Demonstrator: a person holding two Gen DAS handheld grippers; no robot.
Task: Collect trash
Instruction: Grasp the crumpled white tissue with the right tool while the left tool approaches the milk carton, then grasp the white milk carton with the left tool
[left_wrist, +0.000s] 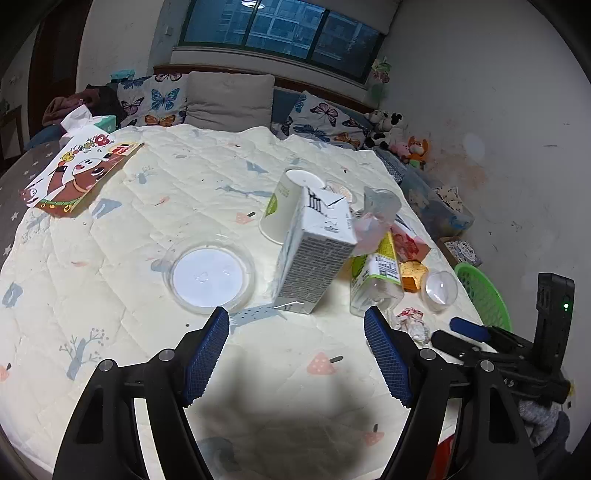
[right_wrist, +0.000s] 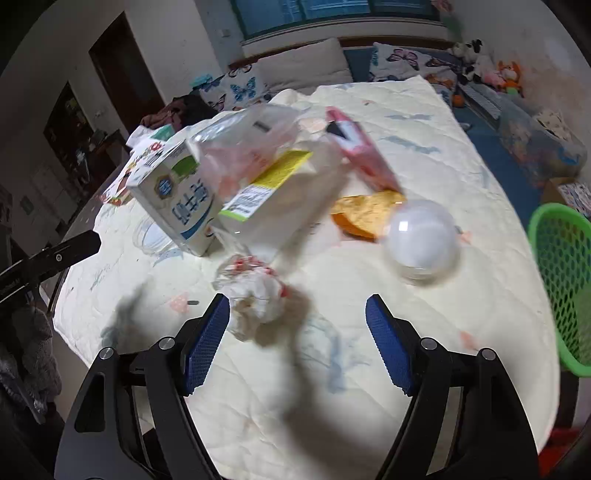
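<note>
Because the litter sits heaped on the bed, your left hand-held gripper (left_wrist: 296, 325) hangs apart and empty before the milk carton (left_wrist: 312, 254) at twelve o'clock, your right hand-held gripper (right_wrist: 297, 314) likewise apart beside the crumpled wrapper (right_wrist: 255, 291) at eleven, basket (right_wrist: 561, 277) at three.

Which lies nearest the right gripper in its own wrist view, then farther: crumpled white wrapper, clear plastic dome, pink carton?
1. Crumpled white wrapper, just ahead, by the left finger.
2. Clear plastic dome, ahead right.
3. Pink carton, far centre.
</note>
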